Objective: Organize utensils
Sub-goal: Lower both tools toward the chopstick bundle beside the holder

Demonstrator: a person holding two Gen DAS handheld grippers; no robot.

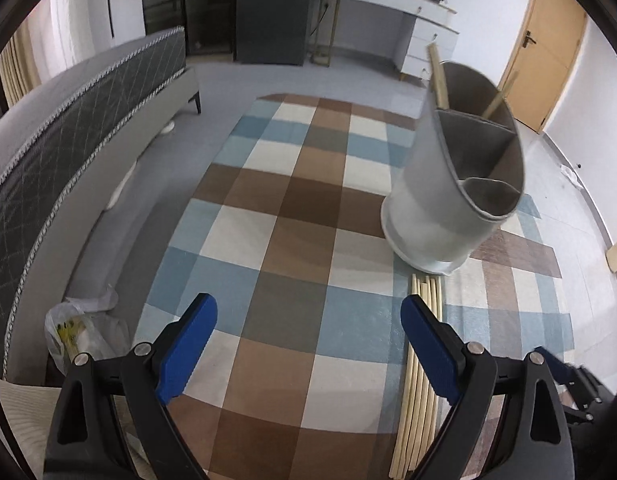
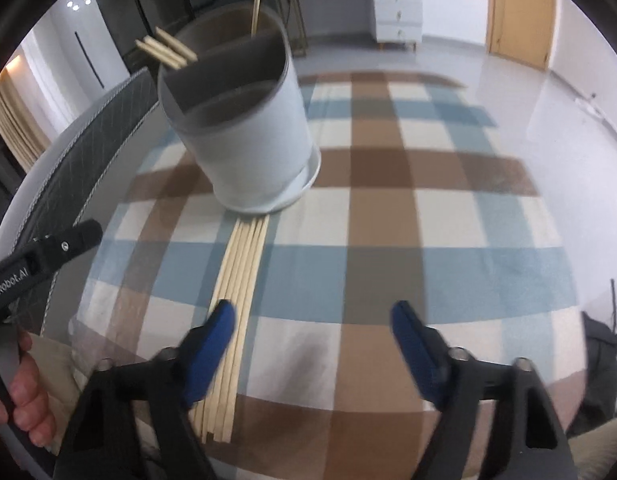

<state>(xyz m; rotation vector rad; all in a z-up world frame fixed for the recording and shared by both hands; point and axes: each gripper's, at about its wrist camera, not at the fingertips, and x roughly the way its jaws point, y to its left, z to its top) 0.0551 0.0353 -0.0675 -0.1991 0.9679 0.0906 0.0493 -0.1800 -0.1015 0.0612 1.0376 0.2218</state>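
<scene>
A white round utensil holder (image 1: 448, 184) (image 2: 244, 128) with grey inner compartments stands on the checked tablecloth (image 1: 292, 208) (image 2: 388, 220). A few wooden chopsticks stick out of its far compartment. A bundle of several chopsticks (image 1: 422, 368) (image 2: 238, 308) lies flat on the cloth, its far ends near the holder's base. My left gripper (image 1: 308, 320) is open above the cloth, its right finger over the bundle. My right gripper (image 2: 312, 324) is open, its left finger over the bundle. Nothing sits between either pair of pads.
A grey bed (image 1: 80, 120) runs along the left of the table. A plastic bag (image 1: 80, 332) lies at the lower left. A white dresser (image 1: 420, 20) and a wooden door (image 1: 544, 52) stand across the room. A hand (image 2: 24, 396) holding the left gripper appears in the right wrist view.
</scene>
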